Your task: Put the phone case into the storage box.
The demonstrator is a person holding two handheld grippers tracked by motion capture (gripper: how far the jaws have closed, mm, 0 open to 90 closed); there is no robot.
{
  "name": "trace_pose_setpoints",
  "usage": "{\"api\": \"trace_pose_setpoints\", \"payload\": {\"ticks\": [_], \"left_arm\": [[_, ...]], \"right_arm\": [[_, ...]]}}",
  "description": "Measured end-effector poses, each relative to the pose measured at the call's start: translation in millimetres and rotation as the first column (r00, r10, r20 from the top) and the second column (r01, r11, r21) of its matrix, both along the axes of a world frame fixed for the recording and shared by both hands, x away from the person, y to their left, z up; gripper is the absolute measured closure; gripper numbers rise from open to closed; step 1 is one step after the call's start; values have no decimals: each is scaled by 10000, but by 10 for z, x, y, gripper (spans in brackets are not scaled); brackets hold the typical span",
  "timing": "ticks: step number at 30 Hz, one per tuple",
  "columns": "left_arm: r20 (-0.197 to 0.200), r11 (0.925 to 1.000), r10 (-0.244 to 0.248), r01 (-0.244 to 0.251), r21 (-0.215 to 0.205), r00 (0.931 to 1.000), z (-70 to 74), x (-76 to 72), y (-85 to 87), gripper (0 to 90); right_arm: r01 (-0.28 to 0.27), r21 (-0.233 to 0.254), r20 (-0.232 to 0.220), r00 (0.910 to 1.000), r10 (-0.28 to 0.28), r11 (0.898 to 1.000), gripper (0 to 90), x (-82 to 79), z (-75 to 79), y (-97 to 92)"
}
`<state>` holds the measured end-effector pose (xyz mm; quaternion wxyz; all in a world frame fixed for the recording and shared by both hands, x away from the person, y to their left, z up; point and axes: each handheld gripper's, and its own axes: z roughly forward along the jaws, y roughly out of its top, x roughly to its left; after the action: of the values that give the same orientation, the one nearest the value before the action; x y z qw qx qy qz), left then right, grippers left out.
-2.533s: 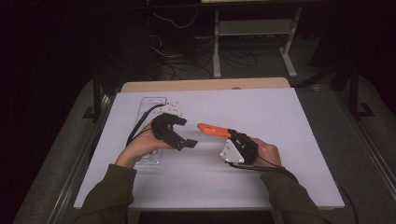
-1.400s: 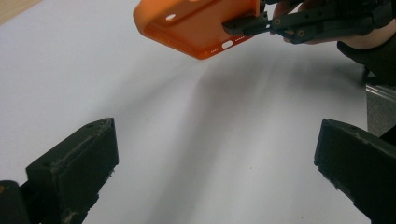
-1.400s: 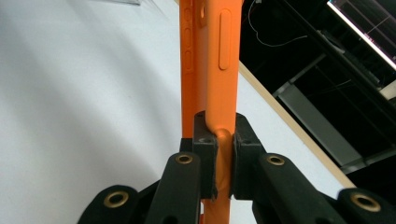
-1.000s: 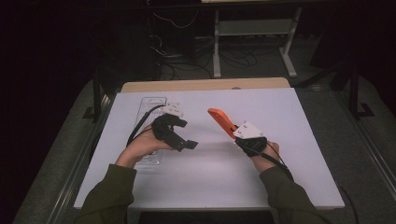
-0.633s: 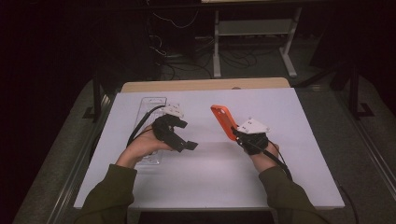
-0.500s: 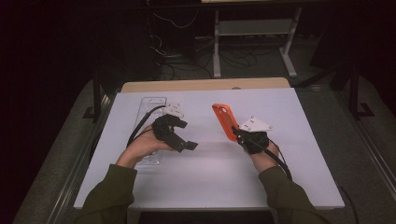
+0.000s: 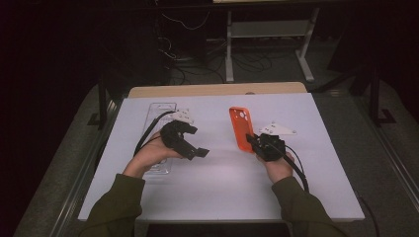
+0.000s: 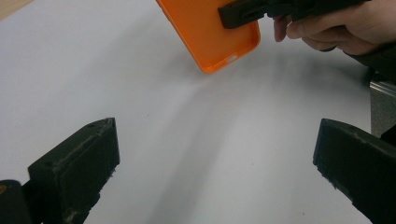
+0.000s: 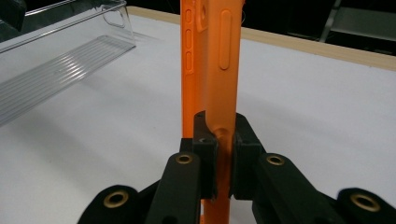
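Two grippers observed over the white table (image 7: 222, 182). Right gripper (image 7: 253, 142) is clamped on the near edge of an orange phone case (image 7: 240, 128), held up off the surface. Left gripper (image 7: 197, 152) stands empty, jaws spread wide. Farther back lies a clear plastic tray (image 7: 160, 111).

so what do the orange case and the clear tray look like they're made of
Orange phone case: probably soft matte silicone or rubbery plastic; its wall dents where the right gripper pinches it. Clear tray: likely rigid glossy transparent plastic, with ribbed floor and bright edge reflections.
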<state>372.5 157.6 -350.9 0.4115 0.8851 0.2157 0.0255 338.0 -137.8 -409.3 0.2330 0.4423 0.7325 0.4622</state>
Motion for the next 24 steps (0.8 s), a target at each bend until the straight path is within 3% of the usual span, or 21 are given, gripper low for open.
{"api": "trace_pose_setpoints", "payload": {"ticks": [2, 13, 20, 24], "left_arm": [[134, 9999, 1, -3, 111, 9999, 8, 11, 12, 0], [529, 9947, 895, -865, -554, 9946, 50, 33, 35, 0], [510, 9821, 1598, -1535, -1091, 9858, 48, 34, 11, 0], [485, 9697, 2011, -1918, -1515, 9784, 52, 36, -14, 0]], "right_arm": [[14, 41, 14, 10000, -14, 10000, 817, -1, 0, -2], [139, 42, 137, 9998, -140, 9999, 817, -25, -5, 27], [194, 60, 235, 9995, -195, 9998, 816, -41, -8, 92], [182, 76, 282, 9994, -184, 9998, 817, -34, -15, 138]]}}
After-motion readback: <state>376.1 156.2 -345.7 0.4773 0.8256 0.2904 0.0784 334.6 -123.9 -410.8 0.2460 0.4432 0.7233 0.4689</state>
